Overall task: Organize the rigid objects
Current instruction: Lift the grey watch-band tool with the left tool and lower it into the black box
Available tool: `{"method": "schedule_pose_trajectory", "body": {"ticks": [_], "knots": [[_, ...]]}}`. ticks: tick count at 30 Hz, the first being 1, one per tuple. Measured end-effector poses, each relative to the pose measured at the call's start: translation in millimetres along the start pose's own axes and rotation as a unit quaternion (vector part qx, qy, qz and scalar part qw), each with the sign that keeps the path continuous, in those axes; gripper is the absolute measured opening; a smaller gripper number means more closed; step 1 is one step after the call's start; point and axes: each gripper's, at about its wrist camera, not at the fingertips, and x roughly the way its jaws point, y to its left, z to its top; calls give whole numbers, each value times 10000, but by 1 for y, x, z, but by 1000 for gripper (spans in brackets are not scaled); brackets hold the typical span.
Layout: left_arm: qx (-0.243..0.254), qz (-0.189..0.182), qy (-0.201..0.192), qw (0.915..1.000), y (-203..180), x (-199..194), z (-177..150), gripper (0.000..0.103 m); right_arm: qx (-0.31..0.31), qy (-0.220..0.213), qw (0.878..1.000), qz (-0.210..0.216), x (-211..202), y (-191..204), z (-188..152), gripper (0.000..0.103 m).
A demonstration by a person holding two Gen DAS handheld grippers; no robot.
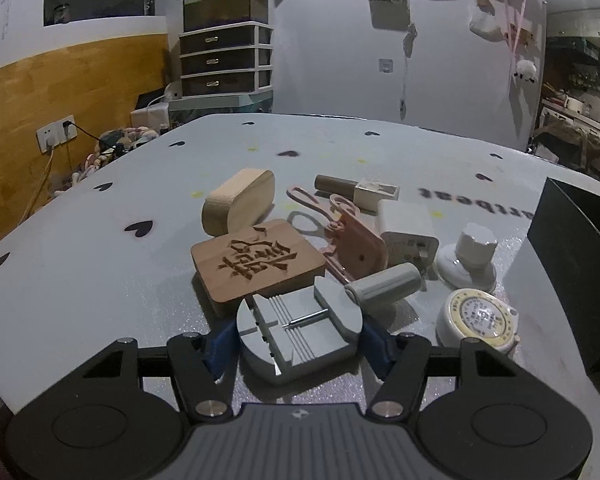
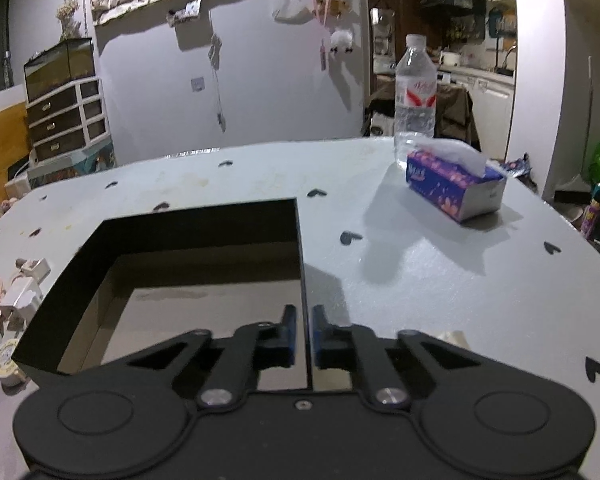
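Grey tool (image 1: 296, 330) sits clamped between left gripper (image 1: 298, 344) fingers; right gripper (image 2: 304, 336) pinches the box (image 2: 300, 248) wall.

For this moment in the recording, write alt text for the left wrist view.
The left gripper brackets a grey watch-link tool on a pale heart-print table. Behind it lie a carved wooden block, pink clip, white charger and round tape measure, with a black box at right.

A water bottle (image 2: 415, 96) is being seen standing upright at the surface's (image 2: 420, 280) far edge — a tissue box (image 2: 456, 188) lying just beside it; a drawer unit (image 1: 226, 58) is standing against the wall.
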Motion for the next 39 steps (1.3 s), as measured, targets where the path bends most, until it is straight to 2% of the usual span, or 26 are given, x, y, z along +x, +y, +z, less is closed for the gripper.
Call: {"method": "schedule_pose_trajectory", "body": {"ticks": [3, 9, 13, 16, 21, 26, 30, 35, 39], "knots": [[5, -55, -41, 10000, 1, -7, 0, 65, -156, 17, 9999, -30, -1, 2, 0, 3], [66, -277, -405, 9988, -3, -39, 13, 65, -226, 82, 9997, -18, -2, 3, 1, 2], [179, -630, -661, 9957, -19, -53, 35, 65, -186, 98, 9998, 1, -2, 3, 1, 3], [266, -1104, -689, 9911, -40, -53, 55, 65, -141, 125, 9998, 55, -2, 0, 2, 3], [470, -2130, -321, 9754, -91, -37, 86, 65, -71, 172, 9998, 69, 0, -2, 4, 3], [760, -2824, 88, 9562, -148, -22, 102, 65, -15, 248, 9996, 118, 1, -3, 6, 3], [971, -3123, 453, 9439, -189, -5, 108, 65, 56, 314, 9993, 181, 2, -6, 8, 3], [1120, -3256, 1096, 9324, -231, 26, 106, 65, 120, 361, 9990, 232, 3, -8, 9, 4], [1489, -3048, 1233, 9326, -257, 44, 102, 65, 112, 378, 9989, 234, 4, -8, 9, 4]]}}
